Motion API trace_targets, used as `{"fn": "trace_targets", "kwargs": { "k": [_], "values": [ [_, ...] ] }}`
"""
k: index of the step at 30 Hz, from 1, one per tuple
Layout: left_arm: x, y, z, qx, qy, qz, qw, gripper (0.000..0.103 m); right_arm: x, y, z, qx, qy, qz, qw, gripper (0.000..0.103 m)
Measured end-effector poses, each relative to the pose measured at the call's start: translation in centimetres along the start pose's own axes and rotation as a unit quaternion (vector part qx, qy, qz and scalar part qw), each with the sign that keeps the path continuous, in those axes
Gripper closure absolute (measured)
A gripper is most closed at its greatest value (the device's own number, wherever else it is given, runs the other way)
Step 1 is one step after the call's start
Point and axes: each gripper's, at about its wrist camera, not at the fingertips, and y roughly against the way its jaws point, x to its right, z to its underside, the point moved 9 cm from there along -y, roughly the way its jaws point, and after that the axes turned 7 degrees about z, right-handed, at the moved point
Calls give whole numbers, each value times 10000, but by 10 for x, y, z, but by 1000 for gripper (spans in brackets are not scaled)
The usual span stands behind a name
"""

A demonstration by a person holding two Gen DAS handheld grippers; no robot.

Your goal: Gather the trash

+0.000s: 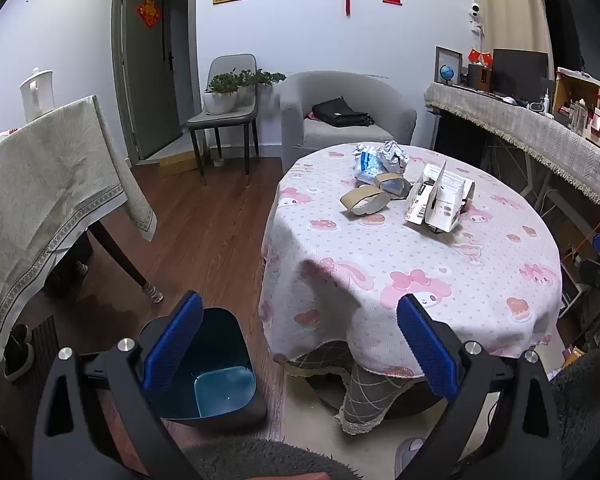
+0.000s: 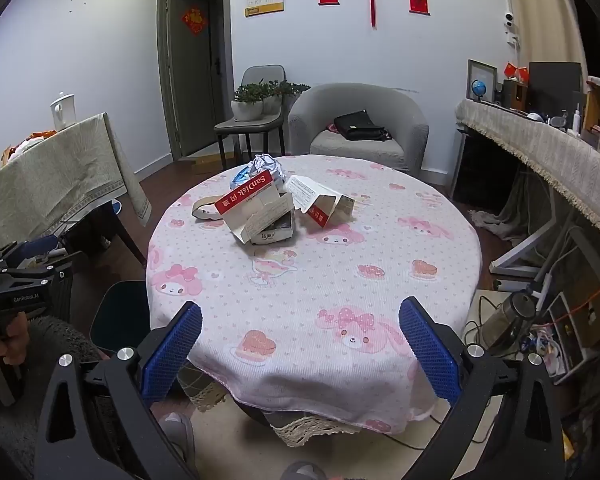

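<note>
Both grippers are held back from the round table point(image 2: 440, 240), pointing down toward it. The left gripper point(image 1: 300, 344) is spread fully wide with nothing between its blue pads; the right gripper point(image 2: 300, 348) is likewise wide open and empty. The trash is gathered in one cluster on the far half of the pink tablecloth point(image 2: 300, 300): a torn red-and-white box point(image 2: 260, 212), a second opened box piece point(image 2: 324, 204) just beside it, crumpled foil and plastic point(image 2: 262, 168) behind, and flattened cardboard rings point(image 1: 366, 200) on the side toward the bin. The dark bin point(image 1: 220, 380) stands open on the floor beside the table, below the left gripper, and looks empty. No item has been collected yet, so the first pick is judged still ahead. Likely faults: the box pieces touch or overlap, so one grasp may drag a neighbour off the table; thin flaps may fold and slip from the pads; the loose cloth may be pinched and pulled; light foil may miss the bin.
</note>
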Motion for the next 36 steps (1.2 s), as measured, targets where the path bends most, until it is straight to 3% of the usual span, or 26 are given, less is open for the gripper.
{"fn": "trace_targets", "kwargs": {
  "k": [36],
  "values": [
    [-3, 0, 1, -9, 13, 3, 10000, 4, -1, 0, 0, 31, 11, 4, 10000, 3]
  ]
}}
